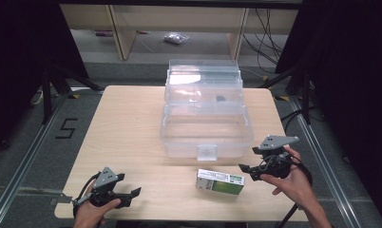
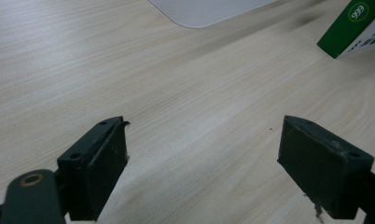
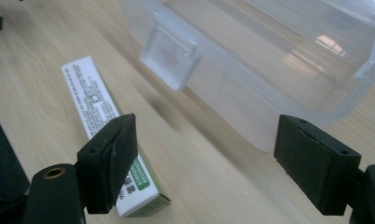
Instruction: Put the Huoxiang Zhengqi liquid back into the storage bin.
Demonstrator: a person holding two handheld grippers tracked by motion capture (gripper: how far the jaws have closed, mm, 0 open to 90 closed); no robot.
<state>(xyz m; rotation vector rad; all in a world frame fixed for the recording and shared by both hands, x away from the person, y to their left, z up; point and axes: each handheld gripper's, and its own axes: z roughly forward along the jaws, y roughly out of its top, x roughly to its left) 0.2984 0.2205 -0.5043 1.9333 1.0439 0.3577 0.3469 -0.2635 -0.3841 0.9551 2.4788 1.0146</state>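
Observation:
A green and white carton [image 1: 220,182] lies flat on the wooden table [image 1: 127,123], just in front of an open clear plastic box [image 1: 205,130]. My right gripper [image 1: 246,172] hovers open at the carton's right end, a little above the table. In the right gripper view the carton [image 3: 106,135] lies partly behind the left jaw, and the box's latch [image 3: 170,58] hangs ahead. My left gripper [image 1: 134,192] rests open near the table's front left edge, empty. The left gripper view catches the carton's corner [image 2: 356,28] at the top right.
The box's lid [image 1: 203,78] stands open behind it, with a small dark item [image 1: 220,99] inside. Black stands [image 1: 49,90] flank the table. Wooden shelving legs [image 1: 120,33] and cables [image 1: 267,42] lie on the floor beyond.

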